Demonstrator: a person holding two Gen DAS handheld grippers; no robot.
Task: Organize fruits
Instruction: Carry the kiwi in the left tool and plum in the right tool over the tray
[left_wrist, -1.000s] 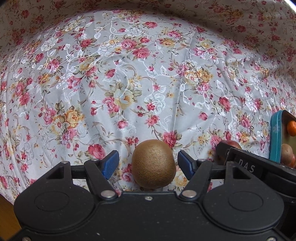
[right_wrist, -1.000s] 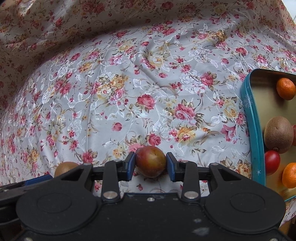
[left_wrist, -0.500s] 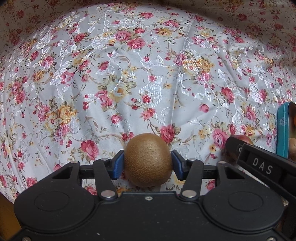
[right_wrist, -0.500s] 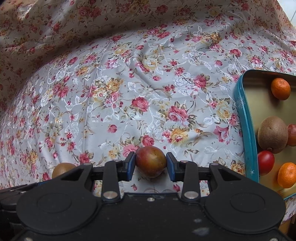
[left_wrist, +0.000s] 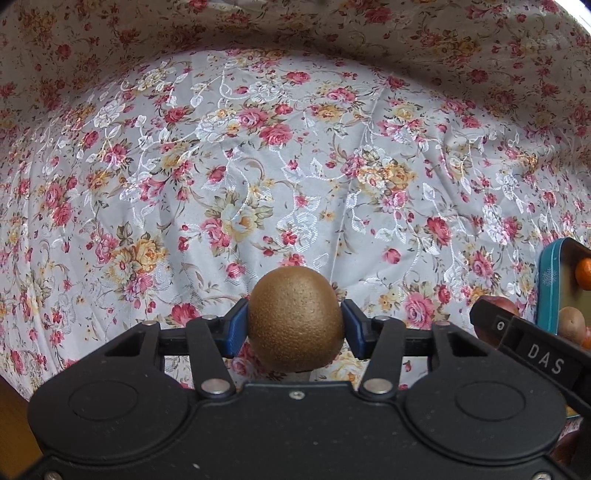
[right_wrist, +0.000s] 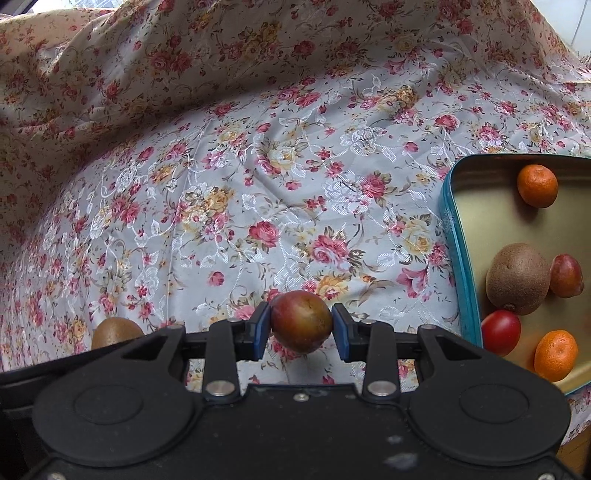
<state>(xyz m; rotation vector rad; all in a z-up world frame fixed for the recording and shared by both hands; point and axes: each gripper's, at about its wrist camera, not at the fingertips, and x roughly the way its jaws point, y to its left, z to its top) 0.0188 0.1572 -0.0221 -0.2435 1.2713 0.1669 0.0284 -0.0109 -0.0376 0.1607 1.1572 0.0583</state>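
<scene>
we see the teal tin (right_wrist: 460, 280) holding two tangerines, a kiwi, a plum and a tomato. "das" (left_wrist: 545, 360) marks the right gripper (right_wrist: 301, 326), clamping a plum (right_wrist: 301, 321); the left gripper (left_wrist: 294, 326), its jaws just closed, grips a kiwi (left_wrist: 294, 317).

Soft, even daylight in both views, brightest at the top right corners, where a sliver of white blows out. Faint sheen on the woven pattern of the floral cloth (left_wrist: 295, 177); only weak, diffuse shadows in its folds. Strong fisheye bending: cloth bowed into a dome, edges squeezed and slightly darker. Sharp focus mid-frame. Dull golden glare on the floor of the tin tray (right_wrist: 491, 221). Pale specks on the black housing in the right wrist view.
</scene>
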